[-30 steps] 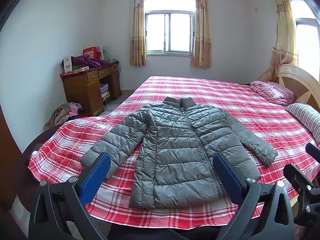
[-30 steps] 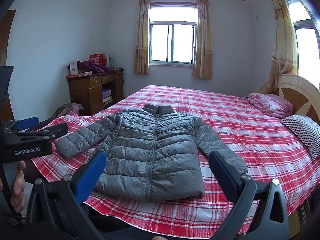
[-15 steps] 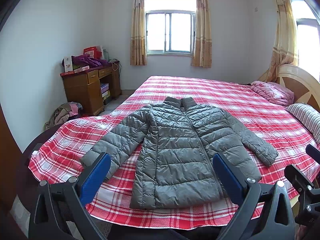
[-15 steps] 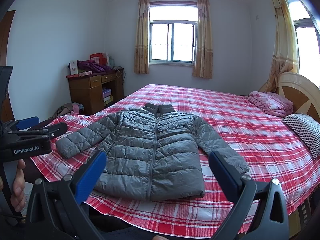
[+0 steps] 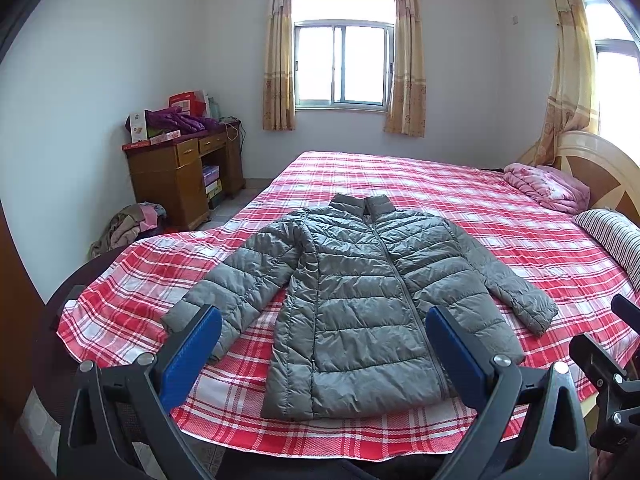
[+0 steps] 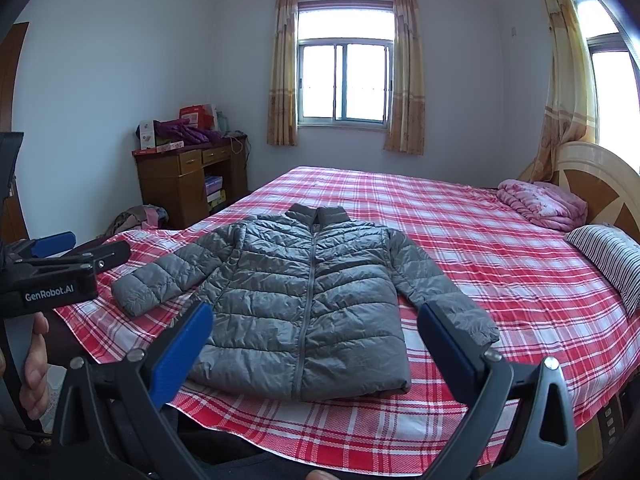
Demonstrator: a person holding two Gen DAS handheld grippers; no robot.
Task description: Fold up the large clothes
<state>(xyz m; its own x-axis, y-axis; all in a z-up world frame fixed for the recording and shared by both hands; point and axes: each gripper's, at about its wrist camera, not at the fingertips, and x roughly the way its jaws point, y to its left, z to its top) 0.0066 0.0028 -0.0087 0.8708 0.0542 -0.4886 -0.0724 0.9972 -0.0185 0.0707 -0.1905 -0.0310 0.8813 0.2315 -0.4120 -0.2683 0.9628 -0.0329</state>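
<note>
A grey quilted puffer jacket point(image 5: 360, 300) lies flat and zipped on the red plaid bed point(image 5: 460, 192), collar away from me, both sleeves spread out. It also shows in the right wrist view point(image 6: 304, 300). My left gripper point(image 5: 324, 332) is open and empty, held above the near edge of the bed in front of the jacket's hem. My right gripper point(image 6: 316, 328) is open and empty, also short of the hem. The left gripper's body shows at the left of the right wrist view point(image 6: 60, 276).
A striped pillow point(image 5: 616, 240) and a folded pink quilt point(image 5: 548, 188) lie by the headboard at right. A wooden desk point(image 5: 180, 180) piled with boxes stands at the left wall, with a heap of clothes point(image 5: 128, 228) on the floor beside it.
</note>
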